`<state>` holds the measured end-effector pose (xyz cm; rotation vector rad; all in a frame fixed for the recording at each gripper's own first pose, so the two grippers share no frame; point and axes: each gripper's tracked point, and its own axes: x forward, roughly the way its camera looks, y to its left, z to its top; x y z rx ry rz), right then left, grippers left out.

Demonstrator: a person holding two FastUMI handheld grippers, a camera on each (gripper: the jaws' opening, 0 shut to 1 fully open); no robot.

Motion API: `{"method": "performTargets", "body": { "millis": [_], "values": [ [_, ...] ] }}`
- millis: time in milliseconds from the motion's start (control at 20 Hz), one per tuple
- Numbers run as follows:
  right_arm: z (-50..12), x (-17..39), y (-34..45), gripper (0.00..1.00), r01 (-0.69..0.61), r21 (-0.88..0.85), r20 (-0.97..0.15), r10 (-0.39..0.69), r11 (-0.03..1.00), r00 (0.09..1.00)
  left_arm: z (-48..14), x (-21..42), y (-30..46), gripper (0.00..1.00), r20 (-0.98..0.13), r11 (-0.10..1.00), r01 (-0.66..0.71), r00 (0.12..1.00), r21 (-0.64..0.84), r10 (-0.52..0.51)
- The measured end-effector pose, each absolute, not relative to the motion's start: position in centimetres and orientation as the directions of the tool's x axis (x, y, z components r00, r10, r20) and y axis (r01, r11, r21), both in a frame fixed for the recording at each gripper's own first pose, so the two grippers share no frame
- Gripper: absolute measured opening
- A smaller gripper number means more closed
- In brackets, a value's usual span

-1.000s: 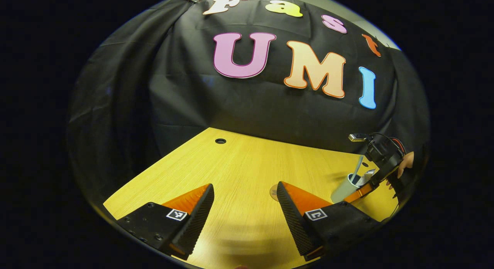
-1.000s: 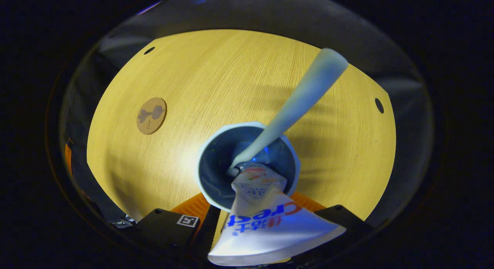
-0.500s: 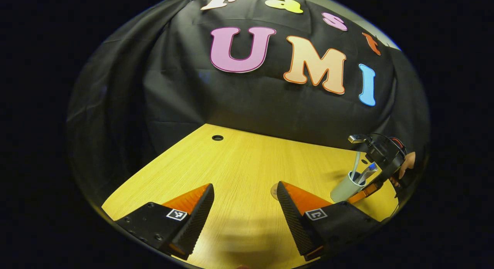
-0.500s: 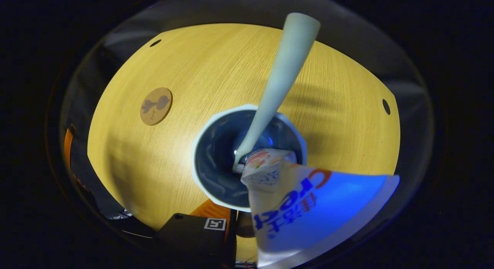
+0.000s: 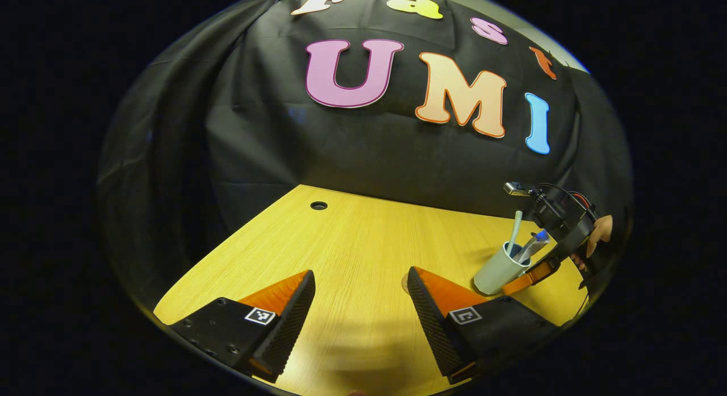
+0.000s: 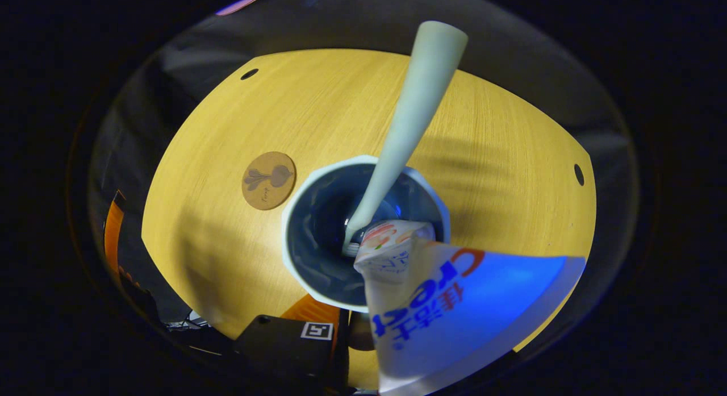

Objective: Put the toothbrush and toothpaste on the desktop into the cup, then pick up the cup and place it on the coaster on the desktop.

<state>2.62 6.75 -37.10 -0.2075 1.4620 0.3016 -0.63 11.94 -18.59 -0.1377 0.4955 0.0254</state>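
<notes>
A pale cup (image 6: 301, 186) with a dark inside holds the light toothbrush (image 6: 412, 112) and the white and blue toothpaste tube (image 6: 454, 311), both sticking out of the top. My right gripper (image 6: 363, 322) is shut on the cup at its near wall; the tube hides one finger. The round brown coaster (image 6: 268, 180) lies on the desk just left of the cup's rim. In the left gripper view the cup (image 5: 498, 269) leans left, held by the right gripper (image 5: 531, 275), and the coaster (image 5: 404, 282) peeks out beside a finger of my open left gripper (image 5: 360, 294).
The yellow wooden desk (image 5: 341, 242) has round cable holes (image 5: 318, 205) at its back corners (image 6: 578, 174). Black cloth closes off the back and sides. A hand (image 5: 599, 237) holds the right gripper at the desk's right edge.
The cup, with brush and tube inside, has shifted left with the right gripper; the coaster now sits close beside its rim. The left gripper has barely moved.
</notes>
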Motion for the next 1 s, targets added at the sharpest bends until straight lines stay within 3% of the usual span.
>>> {"method": "performTargets", "body": {
  "millis": [400,1000],
  "values": [
    [-37.2,4.0,14.8,0.24,-0.374,0.072,-0.987,0.12,0.925,0.106,-19.4,-1.0,16.0,0.95,-0.488,0.989,-0.08,0.873,-0.125,0.009],
    [-39.4,2.6,23.7,0.25,-0.464,0.025,-0.997,0.059,0.886,0.059,-20.6,-1.3,20.8,0.94,-0.512,0.984,-0.126,0.858,-0.129,0.043]
  ]
}}
